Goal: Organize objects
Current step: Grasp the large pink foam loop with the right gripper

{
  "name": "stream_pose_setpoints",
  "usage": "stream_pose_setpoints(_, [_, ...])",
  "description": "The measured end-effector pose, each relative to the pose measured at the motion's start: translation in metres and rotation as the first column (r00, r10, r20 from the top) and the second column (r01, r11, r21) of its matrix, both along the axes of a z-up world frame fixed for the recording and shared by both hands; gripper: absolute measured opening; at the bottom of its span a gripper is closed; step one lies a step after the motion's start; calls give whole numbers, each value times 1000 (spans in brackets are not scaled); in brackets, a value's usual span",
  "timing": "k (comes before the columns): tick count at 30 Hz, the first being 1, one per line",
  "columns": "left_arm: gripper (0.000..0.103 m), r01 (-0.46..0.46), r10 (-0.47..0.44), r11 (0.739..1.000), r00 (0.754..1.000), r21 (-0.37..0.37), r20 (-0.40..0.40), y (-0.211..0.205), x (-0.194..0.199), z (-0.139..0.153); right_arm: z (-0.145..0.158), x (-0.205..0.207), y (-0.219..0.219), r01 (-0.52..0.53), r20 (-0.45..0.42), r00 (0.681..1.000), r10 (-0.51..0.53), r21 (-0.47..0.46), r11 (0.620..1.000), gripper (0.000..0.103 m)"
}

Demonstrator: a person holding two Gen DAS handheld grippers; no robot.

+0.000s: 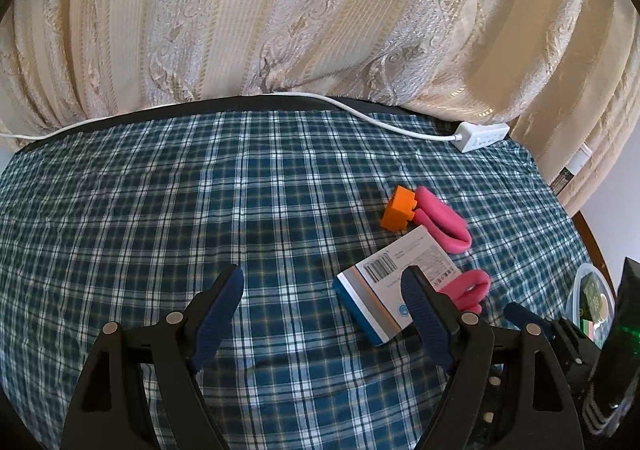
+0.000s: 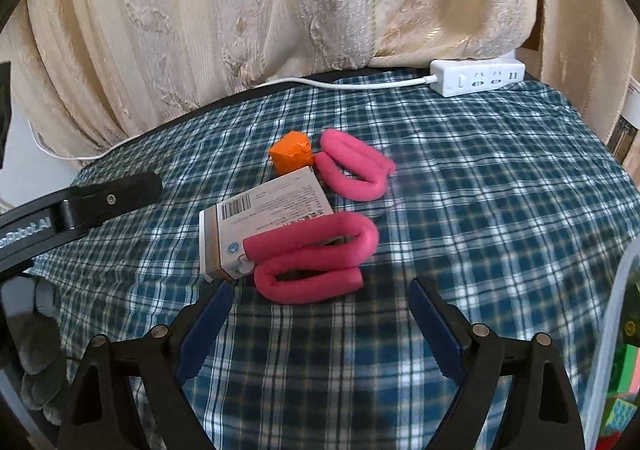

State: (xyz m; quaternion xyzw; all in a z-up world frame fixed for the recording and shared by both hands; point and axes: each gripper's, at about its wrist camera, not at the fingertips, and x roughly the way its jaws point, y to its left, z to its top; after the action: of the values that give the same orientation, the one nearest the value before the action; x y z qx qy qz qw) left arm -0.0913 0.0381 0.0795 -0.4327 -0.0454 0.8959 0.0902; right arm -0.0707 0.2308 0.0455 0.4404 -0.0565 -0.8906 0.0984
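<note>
Clutter first: we see a small white-and-blue cardboard box with a barcode label lying flat on the blue-and-white plaid cloth, a pink foam tube bent into a loop resting partly on its near corner, a second pink foam loop just beyond, and an orange paper-wrapped cube touching the box's far end. A white power strip with its cord sits well apart at the cloth's far edge, by the cream brocade curtain.

Risks, as we judge them: the near loop overlaps the box, so grabbing either one may drag or tip the other; soft foam could squash and spring out of the pads; a nudge to the box would push the cube.

Right gripper hangs released, nothing between its blue pads, the near pink loop just ahead of the fingertips and slightly toward the left finger. Left gripper is likewise spread wide and empty; its right finger overlaps the box in the left wrist view, and we cannot tell whether it touches.

A clear plastic bin with coloured items stands at the right edge, probably the destination, though only its rim shows.
</note>
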Motion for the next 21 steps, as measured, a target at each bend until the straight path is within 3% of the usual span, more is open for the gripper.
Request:
stream_pose_setpoints(16, [82, -17, 17, 1000, 999, -4, 27, -6, -8, -9, -19, -18, -13, -17, 9, 1000, 16, 65, 998, 92])
stream_pose_setpoints(21, [82, -18, 18, 1000, 999, -8, 36, -6, -10, -14, -19, -15, -15, -24, -14, 1000, 25, 112, 993, 74])
